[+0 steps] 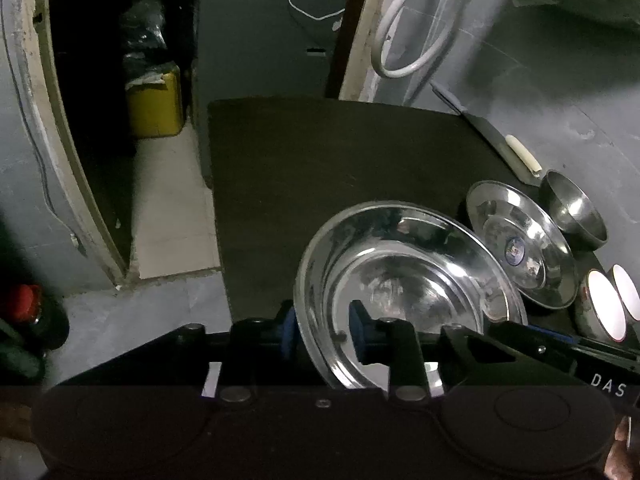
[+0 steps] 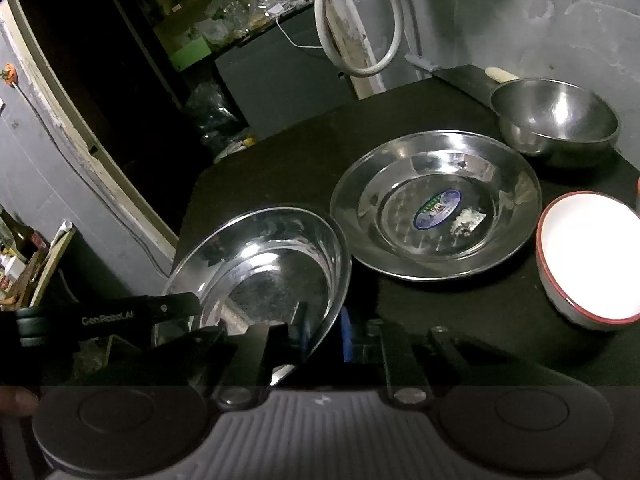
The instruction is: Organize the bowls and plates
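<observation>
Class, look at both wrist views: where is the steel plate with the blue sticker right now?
The stickered steel plate lies flat on the dark table, centre-right in the right wrist view, between the gripped near plate, the steel bowl behind and the red-rimmed white bowl.

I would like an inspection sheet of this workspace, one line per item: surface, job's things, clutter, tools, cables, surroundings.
Surface: dark table top, bare at its far left.
Job's things: near steel plate tilted; stickered steel plate flat beside it; steel bowl behind; white red-rimmed bowl at right, a second white bowl beside it.
Clutter: knife at the table's far edge.
Tools: left tool and right tool each shut on the near plate's rim.
Cables: white hose looped on the wall; thin white wire.
Surroundings: grey wall, yellow container on the floor.
</observation>
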Motion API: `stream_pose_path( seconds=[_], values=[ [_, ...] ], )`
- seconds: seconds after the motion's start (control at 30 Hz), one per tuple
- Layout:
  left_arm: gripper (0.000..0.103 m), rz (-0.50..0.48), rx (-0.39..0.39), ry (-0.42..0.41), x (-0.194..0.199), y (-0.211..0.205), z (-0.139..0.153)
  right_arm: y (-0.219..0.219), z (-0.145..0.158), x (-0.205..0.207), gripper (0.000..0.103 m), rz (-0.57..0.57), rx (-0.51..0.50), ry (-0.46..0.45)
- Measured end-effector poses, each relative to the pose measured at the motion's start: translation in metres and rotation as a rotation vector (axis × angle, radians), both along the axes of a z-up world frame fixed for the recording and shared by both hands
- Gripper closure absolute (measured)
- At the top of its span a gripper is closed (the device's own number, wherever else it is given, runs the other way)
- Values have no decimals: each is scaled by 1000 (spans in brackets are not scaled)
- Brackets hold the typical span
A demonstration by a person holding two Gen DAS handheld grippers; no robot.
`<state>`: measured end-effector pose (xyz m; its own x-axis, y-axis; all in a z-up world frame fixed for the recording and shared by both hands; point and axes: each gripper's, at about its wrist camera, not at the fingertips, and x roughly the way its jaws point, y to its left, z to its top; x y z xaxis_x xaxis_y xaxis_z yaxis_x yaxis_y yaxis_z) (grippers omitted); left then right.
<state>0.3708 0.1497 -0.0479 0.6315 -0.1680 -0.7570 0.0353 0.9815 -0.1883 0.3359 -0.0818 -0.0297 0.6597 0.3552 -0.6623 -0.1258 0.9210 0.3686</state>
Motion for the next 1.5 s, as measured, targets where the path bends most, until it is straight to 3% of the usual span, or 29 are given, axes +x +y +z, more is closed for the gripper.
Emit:
stream_pose_path(
  seconds=[0.3, 0.53, 1.07, 1.5],
  values=[
    [75, 3, 18, -69, -19, -2, 17, -7, 15, -11, 85, 34, 13, -53],
    [75, -44, 28, -117, -55, -15, 36, -27, 31, -40, 84, 74, 17, -72],
    [74, -136, 144, -32, -134, -53, 36, -51, 37, -116, 82, 170, -23, -18],
    [72, -199, 224, 22, -145, -77, 29, -60, 32, -131, 79, 177, -70, 38]
  ],
)
